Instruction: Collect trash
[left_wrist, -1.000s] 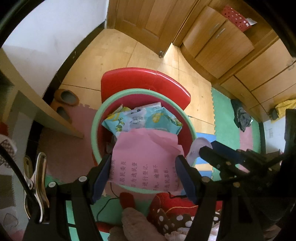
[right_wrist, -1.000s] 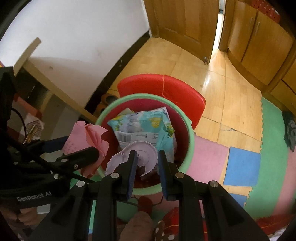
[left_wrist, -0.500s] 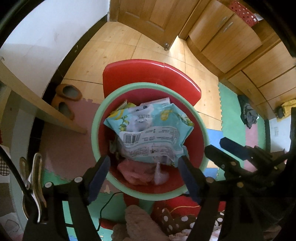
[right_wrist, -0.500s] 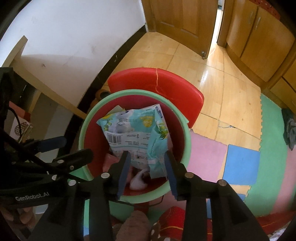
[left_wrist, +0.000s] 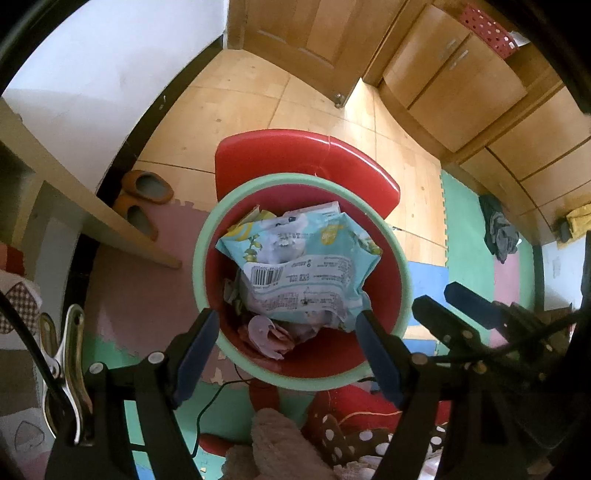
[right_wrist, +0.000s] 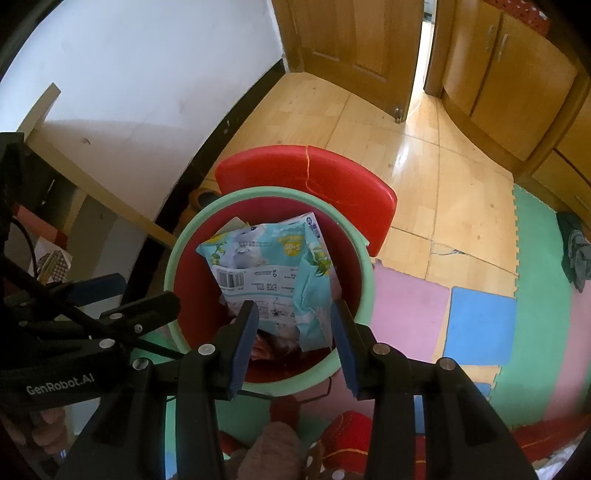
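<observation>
Left wrist view: left gripper (left_wrist: 286, 345), right gripper (right_wrist: 293, 338) hovering agape, empty | green-rimmed red plastic bin (left_wrist: 404, 273) holding crinkly blue-white plastic wrapper (left_wrist: 306, 269): light, limp, slippery; pinching an edge looks best.

Both the left hand-held gripper (left_wrist: 284, 350) and right hand-held gripper (right_wrist: 293, 341) hang side by side, jaws spread, empty.

Wood floor (left_wrist: 236, 107), foam mats (right_wrist: 476, 321), bin (left_wrist: 404, 269), apparently slippers (left_wrist: 146, 186)
</observation>
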